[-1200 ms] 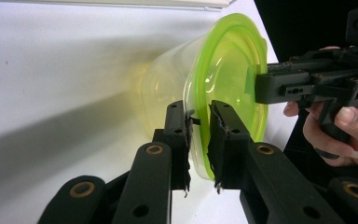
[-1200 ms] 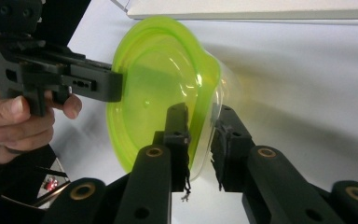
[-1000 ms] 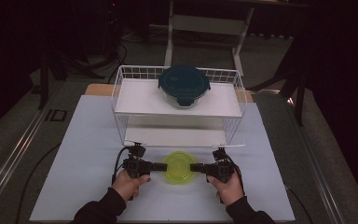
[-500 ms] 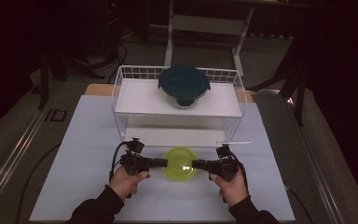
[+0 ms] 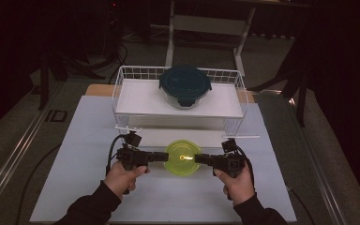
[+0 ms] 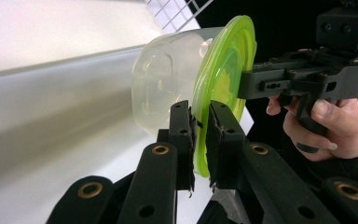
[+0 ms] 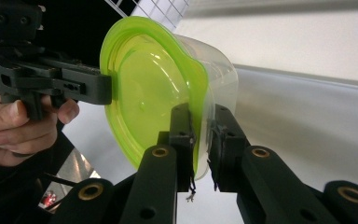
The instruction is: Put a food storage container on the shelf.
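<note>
Rim pinches by left hand-held gripper (image 5: 163, 157) and right hand-held gripper (image 5: 198, 159) suit this light, slippery, flexible clear plastic container with lime-green lid (image 5: 183, 157).

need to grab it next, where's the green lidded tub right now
In the high view the green-lidded tub sits mid-table between the left gripper and right gripper, just in front of the white wire basket.

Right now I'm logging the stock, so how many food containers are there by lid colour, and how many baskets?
Green-lidded container: 1, gripped at its rim by the left gripper and right gripper
Dark teal-lidded container: 1, in the basket
White wire basket: 1
Total: 3
</note>
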